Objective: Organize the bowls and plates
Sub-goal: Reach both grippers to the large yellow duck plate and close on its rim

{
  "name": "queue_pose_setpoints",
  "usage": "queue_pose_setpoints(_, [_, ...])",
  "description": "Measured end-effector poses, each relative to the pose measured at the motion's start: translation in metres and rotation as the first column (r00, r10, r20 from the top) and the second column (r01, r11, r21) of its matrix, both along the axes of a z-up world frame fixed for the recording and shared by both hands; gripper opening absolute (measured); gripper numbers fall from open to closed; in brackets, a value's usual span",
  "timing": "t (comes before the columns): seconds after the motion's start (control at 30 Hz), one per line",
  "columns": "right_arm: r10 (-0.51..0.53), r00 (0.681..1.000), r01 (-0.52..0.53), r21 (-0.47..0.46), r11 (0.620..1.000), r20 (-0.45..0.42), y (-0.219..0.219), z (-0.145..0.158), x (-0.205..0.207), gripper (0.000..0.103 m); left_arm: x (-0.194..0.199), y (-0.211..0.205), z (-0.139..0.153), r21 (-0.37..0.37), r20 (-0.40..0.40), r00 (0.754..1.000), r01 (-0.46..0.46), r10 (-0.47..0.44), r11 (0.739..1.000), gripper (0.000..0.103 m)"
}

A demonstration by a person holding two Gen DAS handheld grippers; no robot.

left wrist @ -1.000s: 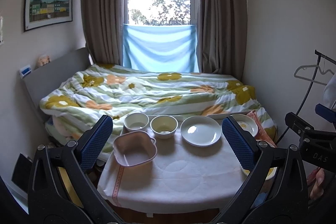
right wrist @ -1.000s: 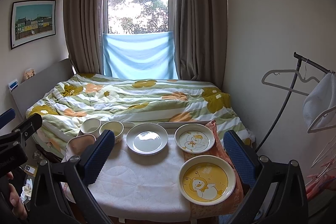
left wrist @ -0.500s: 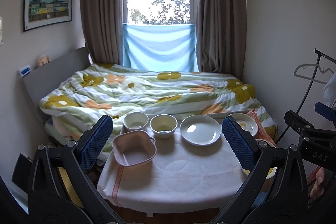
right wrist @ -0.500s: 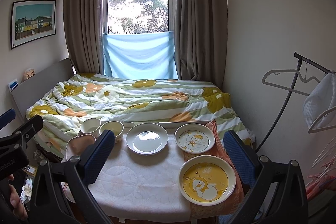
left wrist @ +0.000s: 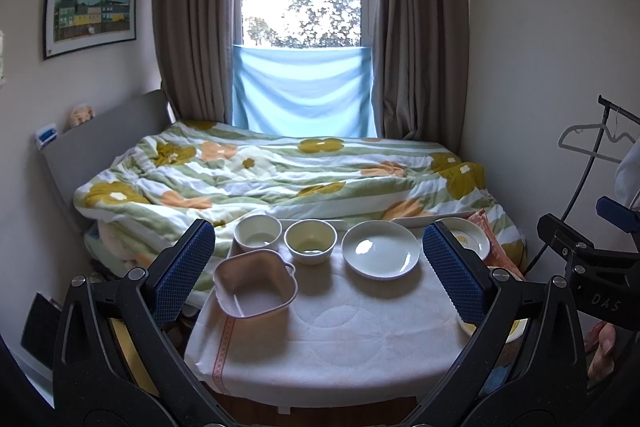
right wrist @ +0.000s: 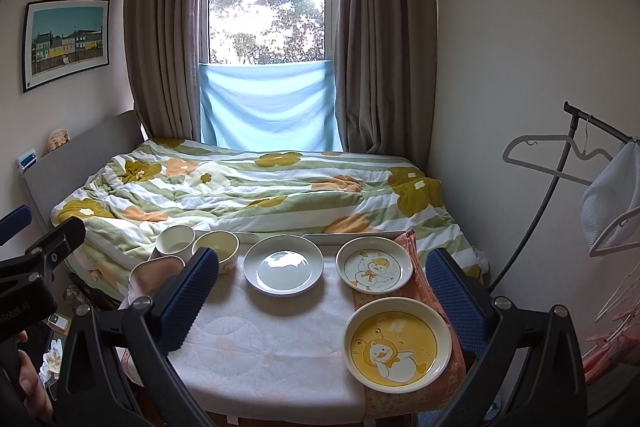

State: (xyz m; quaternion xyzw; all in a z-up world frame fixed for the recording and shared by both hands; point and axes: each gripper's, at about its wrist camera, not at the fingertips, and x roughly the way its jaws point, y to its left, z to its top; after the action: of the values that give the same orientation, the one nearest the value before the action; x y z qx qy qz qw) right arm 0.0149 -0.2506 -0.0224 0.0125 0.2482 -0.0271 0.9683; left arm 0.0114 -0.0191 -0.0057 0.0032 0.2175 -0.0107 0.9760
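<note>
On a cloth-covered table (left wrist: 340,327) stand a pink square bowl (left wrist: 254,285), a white bowl (left wrist: 258,233), a pale yellow bowl (left wrist: 310,241) and a plain white plate (left wrist: 381,249). In the right wrist view I see the white plate (right wrist: 283,264), a white duck plate (right wrist: 374,265) and a yellow duck plate (right wrist: 398,343) at the right. My left gripper (left wrist: 320,279) is open and empty, held back above the table's front. My right gripper (right wrist: 320,303) is open and empty, also held back from the dishes.
A bed with a flowered quilt (left wrist: 280,175) lies behind the table. An orange cloth (right wrist: 404,387) lies under the duck plates. A clothes rack with hangers (right wrist: 560,167) stands at the right. The window and curtains are at the back.
</note>
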Motion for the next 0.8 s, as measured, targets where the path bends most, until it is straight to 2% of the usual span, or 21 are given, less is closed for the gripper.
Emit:
queue_pose_setpoints(0.2, [-0.002, 1.0, 0.002, 0.004, 1.0, -0.008, 0.004, 0.002, 0.004, 0.103, 0.008, 0.005, 0.0, 0.013, -0.027, 1.0, -0.003, 0.004, 1.0, 0.103])
queue_pose_setpoints(0.37, [-0.022, 0.999, 0.023, 0.027, 0.999, -0.042, 0.001, -0.004, 0.013, 0.103, 0.033, 0.007, -0.011, 0.033, -0.118, 0.993, 0.002, 0.002, 0.999, 0.103])
queue_pose_setpoints(0.5, [-0.075, 0.994, 0.08, 0.058, 0.995, -0.085, -0.015, -0.026, 0.023, 0.103, 0.055, 0.002, -0.032, 0.062, -0.186, 0.982, 0.044, -0.031, 0.997, 0.103])
queue_pose_setpoints(0.67, [-0.15, 0.966, 0.179, 0.121, 0.976, -0.212, -0.05, -0.074, 0.033, 0.103, 0.093, -0.023, -0.083, 0.072, -0.308, 0.944, 0.15, -0.121, 0.986, 0.103])
queue_pose_setpoints(0.8, [-0.22, 0.904, 0.269, 0.087, 0.959, -0.368, -0.092, -0.124, 0.038, 0.103, 0.125, -0.064, -0.137, 0.061, -0.41, 0.888, 0.255, -0.209, 0.965, 0.103])
